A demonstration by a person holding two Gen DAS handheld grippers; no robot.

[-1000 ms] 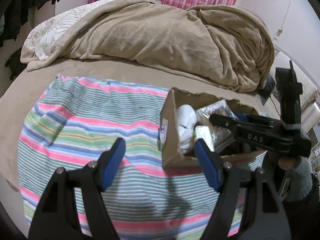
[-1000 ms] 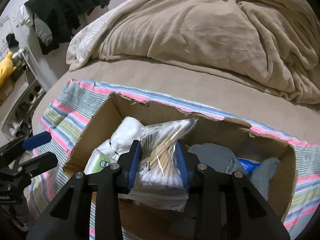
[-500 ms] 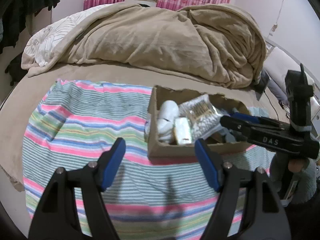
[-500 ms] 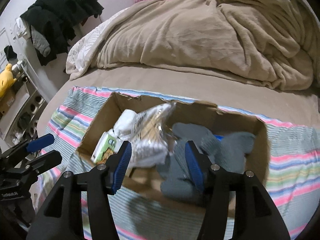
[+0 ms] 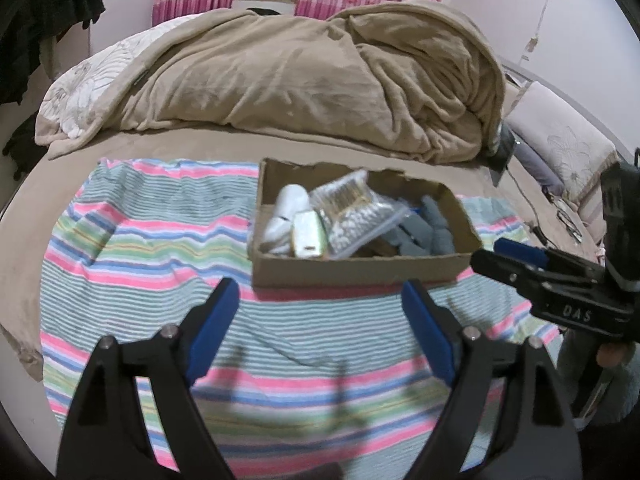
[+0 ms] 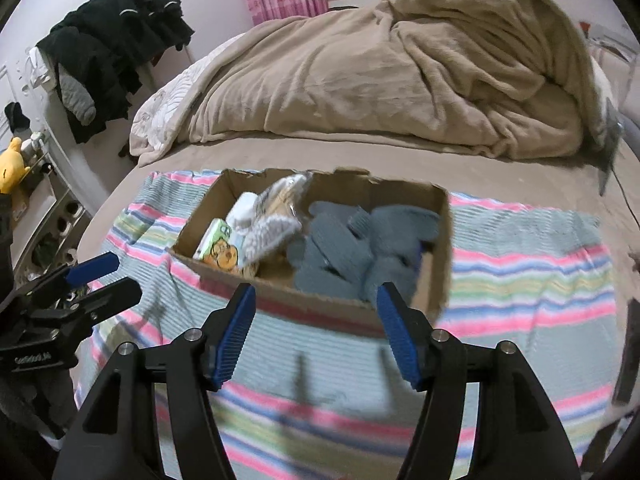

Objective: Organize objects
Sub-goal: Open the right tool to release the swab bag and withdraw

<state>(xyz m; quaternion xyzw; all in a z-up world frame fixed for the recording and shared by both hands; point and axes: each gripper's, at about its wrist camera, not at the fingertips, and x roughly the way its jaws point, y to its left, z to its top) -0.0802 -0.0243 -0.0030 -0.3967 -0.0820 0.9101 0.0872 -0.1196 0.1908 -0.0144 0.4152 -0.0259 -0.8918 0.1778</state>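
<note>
A cardboard box (image 5: pixel 352 270) (image 6: pixel 436 216) sits on a striped cloth on the bed. It holds a clear bag of cotton swabs (image 5: pixel 356 218) (image 6: pixel 276 220), a white roll (image 5: pixel 290 204), a small printed carton (image 5: pixel 307 236) (image 6: pixel 220 246) and grey gloves (image 5: pixel 428 228) (image 6: pixel 340 248). My left gripper (image 5: pixel 320 312) is open and empty, in front of the box. My right gripper (image 6: pixel 314 320) is open and empty, just short of the box's near wall; it also shows in the left wrist view (image 5: pixel 496 256).
The striped cloth (image 5: pixel 132 248) (image 6: pixel 528 264) covers the near part of the bed. A bunched tan blanket (image 5: pixel 320 80) (image 6: pixel 400 72) lies behind the box. Dark clothes (image 6: pixel 108 40) hang at the left wall. A pillow (image 5: pixel 560 148) lies at the right.
My right gripper opened, left the bag of cotton swabs in the box and drew back. My left gripper also drew back from the box.
</note>
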